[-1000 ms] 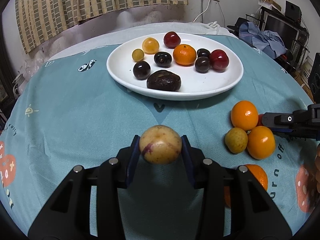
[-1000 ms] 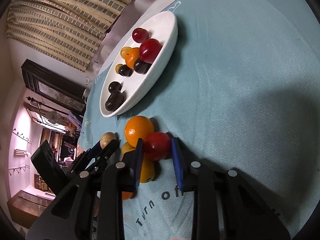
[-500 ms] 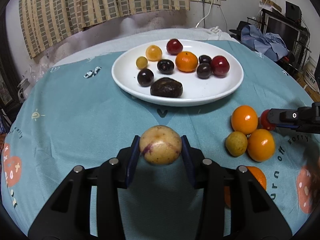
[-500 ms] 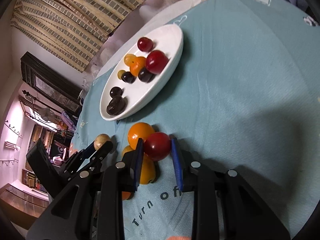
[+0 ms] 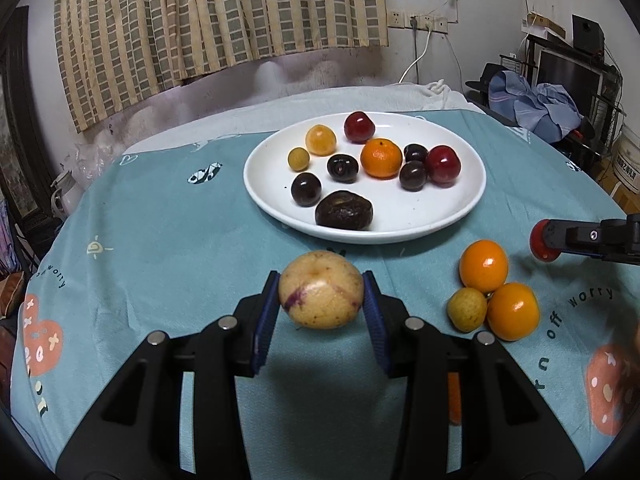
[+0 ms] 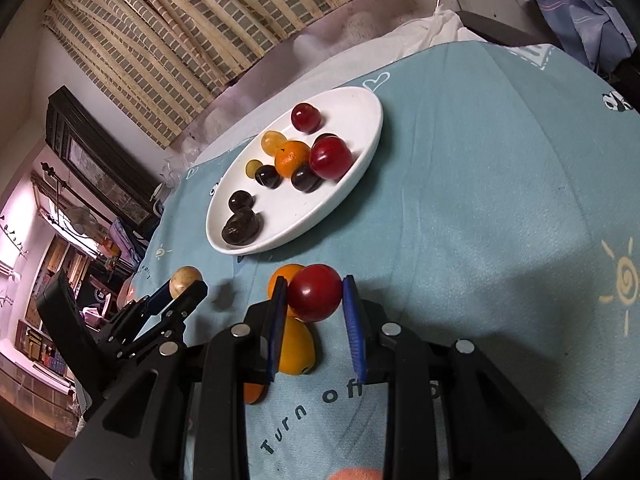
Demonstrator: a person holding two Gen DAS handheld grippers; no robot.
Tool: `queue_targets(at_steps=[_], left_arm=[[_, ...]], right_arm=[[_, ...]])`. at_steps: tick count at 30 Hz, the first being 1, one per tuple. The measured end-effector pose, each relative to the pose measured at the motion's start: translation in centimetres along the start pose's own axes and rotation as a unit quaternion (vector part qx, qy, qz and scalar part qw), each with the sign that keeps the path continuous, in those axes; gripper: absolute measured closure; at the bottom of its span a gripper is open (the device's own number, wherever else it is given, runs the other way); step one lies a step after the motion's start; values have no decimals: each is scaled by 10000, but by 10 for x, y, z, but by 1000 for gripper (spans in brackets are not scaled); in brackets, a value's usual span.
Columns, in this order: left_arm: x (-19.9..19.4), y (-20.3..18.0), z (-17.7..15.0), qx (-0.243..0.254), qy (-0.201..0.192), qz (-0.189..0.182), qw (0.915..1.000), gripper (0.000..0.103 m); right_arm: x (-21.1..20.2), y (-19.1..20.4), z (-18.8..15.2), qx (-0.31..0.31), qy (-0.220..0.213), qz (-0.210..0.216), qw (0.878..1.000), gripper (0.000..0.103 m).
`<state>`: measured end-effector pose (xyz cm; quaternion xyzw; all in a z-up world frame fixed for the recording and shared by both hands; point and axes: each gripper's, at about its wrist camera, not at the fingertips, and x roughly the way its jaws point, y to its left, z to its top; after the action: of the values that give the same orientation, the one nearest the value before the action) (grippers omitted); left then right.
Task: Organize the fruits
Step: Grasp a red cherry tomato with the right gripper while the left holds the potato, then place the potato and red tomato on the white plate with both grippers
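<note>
Left gripper (image 5: 321, 308): clamped on yellow fruit (image 5: 321, 289), raised off cloth since a second ago, short of white plate (image 5: 460, 216). Right gripper (image 6: 315, 312): clamped on red fruit (image 6: 315, 293), likewise lifted clear of orange cluster (image 5: 494, 290). Both ready for plate.

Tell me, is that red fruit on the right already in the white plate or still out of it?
Out. The red fruit is pinched in the right claw, short of the white plate.
</note>
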<state>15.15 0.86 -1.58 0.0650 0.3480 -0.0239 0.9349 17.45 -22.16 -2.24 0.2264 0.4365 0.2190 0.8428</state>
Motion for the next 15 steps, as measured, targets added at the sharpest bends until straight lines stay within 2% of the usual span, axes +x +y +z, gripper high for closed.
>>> queue_targets(at_steps=[8, 15], left_arm=[[-6, 2, 16, -85, -153, -39, 9998, 62], [8, -9, 64, -138, -269, -264, 9992, 62]], right_arm=[[-15, 13, 9, -190, -293, 57, 9994, 75], [-7, 33, 54, -301, -511, 2, 9982, 75]])
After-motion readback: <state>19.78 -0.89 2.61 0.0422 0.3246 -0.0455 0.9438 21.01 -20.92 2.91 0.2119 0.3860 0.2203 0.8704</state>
